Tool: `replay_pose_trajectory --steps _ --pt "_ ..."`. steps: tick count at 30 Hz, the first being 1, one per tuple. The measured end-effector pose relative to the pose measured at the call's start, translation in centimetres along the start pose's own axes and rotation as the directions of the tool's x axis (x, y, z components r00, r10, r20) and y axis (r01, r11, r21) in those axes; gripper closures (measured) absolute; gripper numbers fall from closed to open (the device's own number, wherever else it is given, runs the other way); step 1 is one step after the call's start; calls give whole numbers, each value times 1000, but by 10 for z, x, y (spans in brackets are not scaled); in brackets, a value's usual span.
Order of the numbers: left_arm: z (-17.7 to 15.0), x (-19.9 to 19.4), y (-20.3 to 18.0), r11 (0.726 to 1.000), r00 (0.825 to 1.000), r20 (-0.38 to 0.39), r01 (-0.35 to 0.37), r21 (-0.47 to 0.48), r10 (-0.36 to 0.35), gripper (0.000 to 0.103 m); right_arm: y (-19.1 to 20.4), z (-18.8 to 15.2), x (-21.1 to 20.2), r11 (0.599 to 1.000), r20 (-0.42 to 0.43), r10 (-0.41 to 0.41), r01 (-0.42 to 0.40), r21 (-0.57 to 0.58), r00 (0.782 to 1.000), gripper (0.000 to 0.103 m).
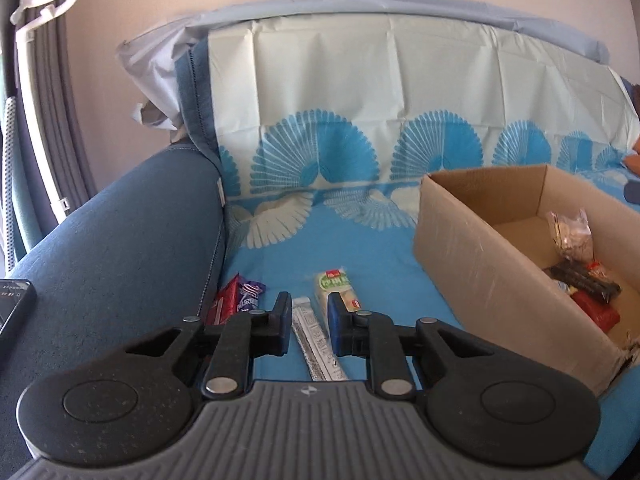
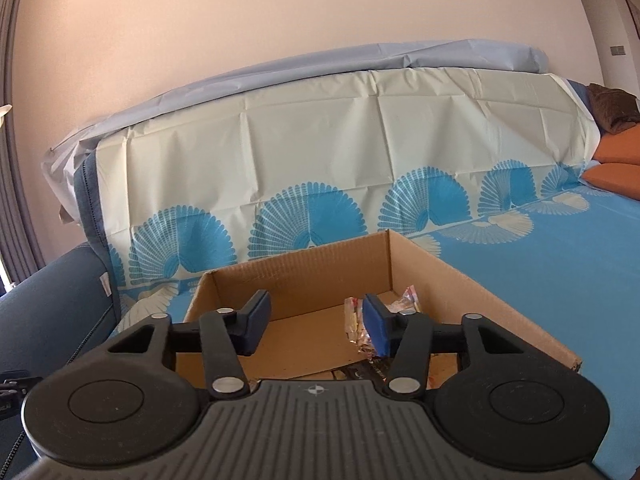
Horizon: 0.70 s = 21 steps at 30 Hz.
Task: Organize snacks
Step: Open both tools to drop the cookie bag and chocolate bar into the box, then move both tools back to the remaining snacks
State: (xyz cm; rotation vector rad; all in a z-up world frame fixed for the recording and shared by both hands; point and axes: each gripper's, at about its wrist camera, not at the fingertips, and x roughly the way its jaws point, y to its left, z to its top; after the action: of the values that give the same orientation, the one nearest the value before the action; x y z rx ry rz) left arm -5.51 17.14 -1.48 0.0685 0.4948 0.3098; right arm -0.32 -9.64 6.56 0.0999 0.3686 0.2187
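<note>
Snacks are sitting partly sorted. Left tongs are hovering narrowly parted and empty over a white stick packet left of the cardboard box, with three more packets waiting there. Right tongs are hanging released and empty over the box, where several wrapped snacks are already lying.

Silver stick pack – near end hidden under the left tongs' body, print too small to read. Dark phone-like slab cut by left edge. Snacks in cardboard box – mostly hidden behind right tongs.
</note>
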Motion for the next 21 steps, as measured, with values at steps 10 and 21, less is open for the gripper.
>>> replay_pose_trajectory --steps 10,21 --pt "1 10 35 989 999 -27 19 -145 -23 82 50 -8 -15 984 -35 166 -168 -54 985 67" --pt "1 24 39 986 999 -19 41 -164 -44 82 118 -37 -11 900 -161 371 -397 -181 915 66"
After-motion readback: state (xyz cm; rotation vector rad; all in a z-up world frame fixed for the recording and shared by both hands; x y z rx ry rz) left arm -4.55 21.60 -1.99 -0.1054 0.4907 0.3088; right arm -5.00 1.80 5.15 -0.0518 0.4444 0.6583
